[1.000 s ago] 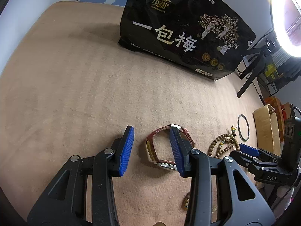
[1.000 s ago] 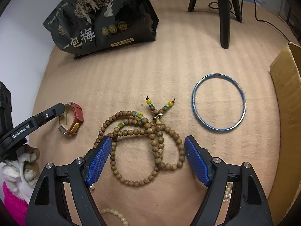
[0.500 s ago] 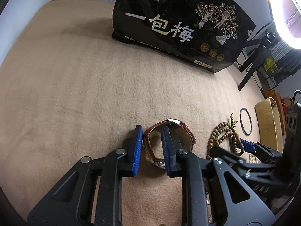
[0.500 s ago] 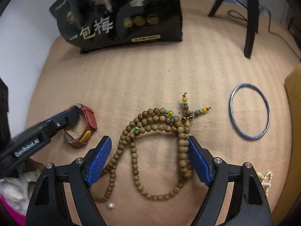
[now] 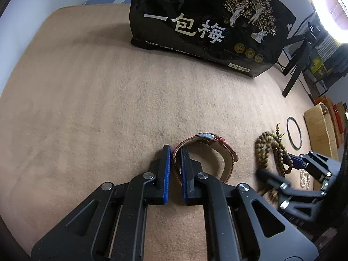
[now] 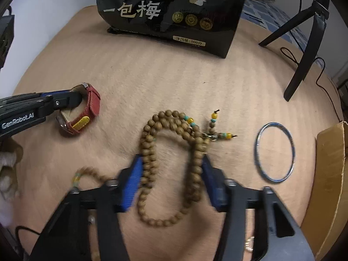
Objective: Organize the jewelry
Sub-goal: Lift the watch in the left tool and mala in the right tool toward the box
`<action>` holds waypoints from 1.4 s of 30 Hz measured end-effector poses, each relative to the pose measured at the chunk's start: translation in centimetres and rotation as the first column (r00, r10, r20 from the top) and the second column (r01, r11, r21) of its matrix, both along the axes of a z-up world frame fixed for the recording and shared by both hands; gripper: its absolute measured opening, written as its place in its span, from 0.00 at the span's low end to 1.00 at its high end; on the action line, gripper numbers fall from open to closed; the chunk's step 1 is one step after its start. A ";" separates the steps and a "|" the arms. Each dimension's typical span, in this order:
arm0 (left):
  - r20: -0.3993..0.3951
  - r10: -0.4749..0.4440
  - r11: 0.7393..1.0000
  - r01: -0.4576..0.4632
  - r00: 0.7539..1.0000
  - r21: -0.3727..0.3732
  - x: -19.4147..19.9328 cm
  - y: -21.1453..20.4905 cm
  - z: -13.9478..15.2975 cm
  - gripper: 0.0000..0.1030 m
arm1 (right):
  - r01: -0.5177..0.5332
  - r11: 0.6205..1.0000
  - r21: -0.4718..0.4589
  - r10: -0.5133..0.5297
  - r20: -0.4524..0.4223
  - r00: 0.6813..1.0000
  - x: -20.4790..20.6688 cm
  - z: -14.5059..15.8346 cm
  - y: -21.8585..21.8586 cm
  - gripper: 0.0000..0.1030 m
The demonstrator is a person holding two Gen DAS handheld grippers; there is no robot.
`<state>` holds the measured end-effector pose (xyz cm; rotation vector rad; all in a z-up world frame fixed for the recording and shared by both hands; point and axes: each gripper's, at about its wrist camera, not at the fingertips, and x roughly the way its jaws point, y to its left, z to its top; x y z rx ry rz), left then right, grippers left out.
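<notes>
Left gripper (image 5: 174,163): blue pads closed onto the near side of the red watch (image 5: 208,152) strap, one pad outside the loop, one inside. Watch sits on the tan cloth (image 5: 87,108), its face at the far end of the loop from the tips.

Right gripper (image 6: 171,180): pads apart, straddling the wooden bead string (image 6: 174,143), touching or nearly touching the strands on both sides; motion blur, can't tell if it's gripping. Bead tassel ends ahead-right of the tips.

Blue bangle (image 6: 275,152) flat on the cloth, right of the right gripper. Cardboard box (image 6: 330,174) further right. Black bag (image 6: 174,10) stands well ahead of both grippers.
</notes>
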<state>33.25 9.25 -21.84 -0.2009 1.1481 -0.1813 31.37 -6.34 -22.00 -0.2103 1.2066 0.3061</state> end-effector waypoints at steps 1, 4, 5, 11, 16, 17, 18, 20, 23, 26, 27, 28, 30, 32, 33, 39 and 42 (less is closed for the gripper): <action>0.001 0.000 1.000 0.000 1.000 0.006 -0.1 -0.1 0.1 0.06 | -0.002 1.000 0.007 0.002 0.000 1.000 -0.1 0.2 -0.5 0.17; 0.010 0.003 1.000 -0.004 1.000 0.017 -0.5 -0.4 0.5 0.06 | 0.005 0.999 0.051 -0.005 -0.013 1.000 -0.4 0.6 -2.4 0.11; 0.013 0.002 1.000 -0.002 1.000 0.021 -0.6 -0.4 0.6 0.06 | 0.012 0.997 0.070 -0.011 -0.015 1.000 -0.5 0.6 -2.7 0.11; 0.046 0.008 0.999 -0.009 0.999 0.037 -1.8 -0.6 2.2 0.06 | 0.030 0.990 0.141 -0.031 0.002 1.000 -1.5 1.6 -4.7 0.10; 0.074 0.010 0.999 -0.013 0.997 0.035 -3.2 -0.6 4.1 0.06 | 0.054 0.981 0.188 -0.061 0.030 0.998 -3.5 3.9 -6.6 0.10; 0.085 0.008 0.999 -0.011 0.996 0.037 -3.6 -0.6 4.7 0.06 | 0.052 0.979 0.197 -0.060 0.037 0.998 -4.0 4.4 -6.8 0.10; 0.093 0.007 0.999 -0.010 0.996 0.037 -4.0 -0.7 5.1 0.06 | 0.049 0.978 0.205 -0.059 0.044 0.997 -4.3 4.9 -7.0 0.10; 0.106 0.000 0.999 -0.004 0.994 0.038 -4.6 -0.7 6.1 0.06 | 0.039 0.975 0.217 -0.054 0.065 0.996 -5.0 6.0 -7.5 0.10; 0.128 -0.001 1.000 -0.003 0.992 0.030 -5.4 -1.1 7.6 0.06 | 0.027 0.971 0.238 -0.050 0.090 0.995 -6.2 7.6 -8.7 0.10; 0.149 -0.007 1.000 0.005 0.989 0.014 -6.3 -1.8 9.1 0.06 | 0.020 0.966 0.258 -0.053 0.119 0.991 -7.1 9.4 -9.5 0.10; 0.159 -0.012 1.000 0.010 0.987 0.011 -6.7 -2.2 9.8 0.06 | 0.016 0.965 0.260 -0.052 0.132 0.990 -7.4 10.1 -10.1 0.10; 0.168 -0.017 1.000 0.015 0.986 0.009 -7.1 -2.7 10.3 0.06 | 0.014 0.965 0.261 -0.053 0.144 0.988 -7.7 10.5 -10.4 0.10; 0.179 -0.025 1.000 0.025 0.984 -0.001 -7.5 -3.6 11.1 0.06 | 0.014 0.962 0.273 -0.063 0.174 0.983 -8.7 11.8 -11.7 0.10; 0.190 -0.033 0.999 0.036 0.981 -0.011 -8.0 -4.5 11.9 0.06 | 0.021 0.957 0.290 -0.081 0.198 0.977 -9.6 13.1 -13.2 0.10; 0.195 -0.038 0.999 0.042 0.980 -0.014 -8.2 -4.9 12.3 0.06 | 0.024 0.955 0.296 -0.089 0.208 0.974 -9.9 13.5 -13.8 0.10; 0.226 -0.076 0.996 0.086 0.971 -0.034 -9.5 -8.3 14.2 0.06 | 0.043 0.946 0.321 -0.133 0.264 0.955 -11.4 15.9 -17.7 0.10; 0.233 -0.101 0.992 0.115 0.967 -0.045 -9.9 -10.2 14.7 0.06 | 0.051 0.949 0.311 -0.148 0.299 0.943 -12.2 17.0 -19.6 0.10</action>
